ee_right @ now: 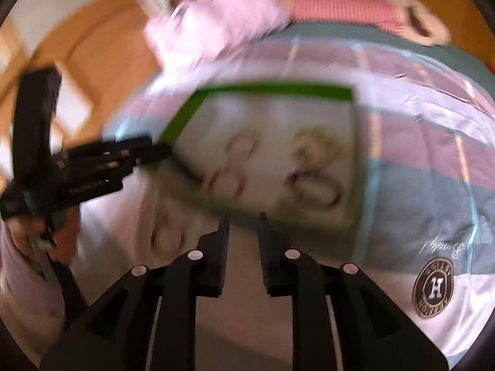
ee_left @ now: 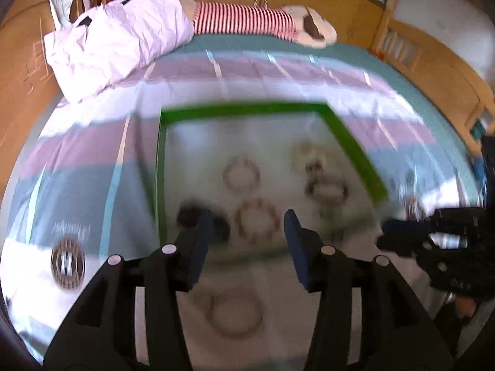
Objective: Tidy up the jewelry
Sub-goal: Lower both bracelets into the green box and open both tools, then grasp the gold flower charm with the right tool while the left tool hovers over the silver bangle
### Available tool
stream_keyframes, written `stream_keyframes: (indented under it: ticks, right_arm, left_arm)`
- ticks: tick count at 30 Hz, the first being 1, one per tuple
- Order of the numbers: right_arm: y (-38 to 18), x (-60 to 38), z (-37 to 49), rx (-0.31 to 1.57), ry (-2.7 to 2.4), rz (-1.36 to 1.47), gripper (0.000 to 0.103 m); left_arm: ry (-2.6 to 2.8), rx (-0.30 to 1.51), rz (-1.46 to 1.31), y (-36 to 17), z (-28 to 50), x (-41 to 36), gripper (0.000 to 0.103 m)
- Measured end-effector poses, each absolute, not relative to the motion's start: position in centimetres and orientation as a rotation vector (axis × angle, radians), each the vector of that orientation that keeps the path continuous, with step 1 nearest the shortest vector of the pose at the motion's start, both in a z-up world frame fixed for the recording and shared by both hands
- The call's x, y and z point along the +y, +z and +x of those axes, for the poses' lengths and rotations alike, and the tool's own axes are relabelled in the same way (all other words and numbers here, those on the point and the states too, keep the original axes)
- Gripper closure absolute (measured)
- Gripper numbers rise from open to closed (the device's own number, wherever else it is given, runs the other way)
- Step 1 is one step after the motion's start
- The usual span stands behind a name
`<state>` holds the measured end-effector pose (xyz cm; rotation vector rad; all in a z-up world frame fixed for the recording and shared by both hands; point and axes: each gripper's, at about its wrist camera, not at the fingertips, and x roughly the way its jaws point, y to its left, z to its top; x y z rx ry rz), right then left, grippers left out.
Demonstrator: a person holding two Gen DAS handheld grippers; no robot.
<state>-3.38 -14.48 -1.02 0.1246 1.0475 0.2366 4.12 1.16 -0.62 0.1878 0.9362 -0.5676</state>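
Black fingers of the left claw (ee_left: 247,232) are spread wide with nothing between them. Just past its tips, a reddish bead bracelet (ee_left: 256,221) lies on the green-edged tray (ee_left: 244,109), maybe beside others; it is blurry. Over to the side, the right claw (ee_right: 243,225) has a small gap and pinches nothing.

Open bedspread (ee_left: 92,160) around green-rimmed tray (ee_left: 247,108); bracelets (ee_left: 256,221) crowding its floor.
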Motion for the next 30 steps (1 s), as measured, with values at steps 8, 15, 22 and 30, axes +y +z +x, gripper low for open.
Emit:
stream_keyframes:
  ticks: [8, 15, 22, 30]
  right_arm:
    - [-6.8, -12.7, -1.4, 1.166, 0.121, 0.04, 0.085]
    - [-7.7, -11.9, -0.8, 1.201, 0.164, 0.029, 0.084]
    - [-6.5, -12.6, -1.2, 1.176, 0.171, 0.057, 0.068]
    - [-5.7, -14.0, -1.3, 1.148, 0.117, 0.08, 0.067]
  left_arm:
    - [-0.479, 1.197, 0.235, -8.2, 2.7, 3.3, 0.054]
    - [-0.485, 1.258, 0.244, -9.4, 2.8, 3.4, 0.054]
    - [-0.627, 1.257, 0.279, -9.4, 1.3, 1.5, 0.051]
    - [-0.674, 1.225, 0.318, -9.3, 0.2, 0.4, 0.04]
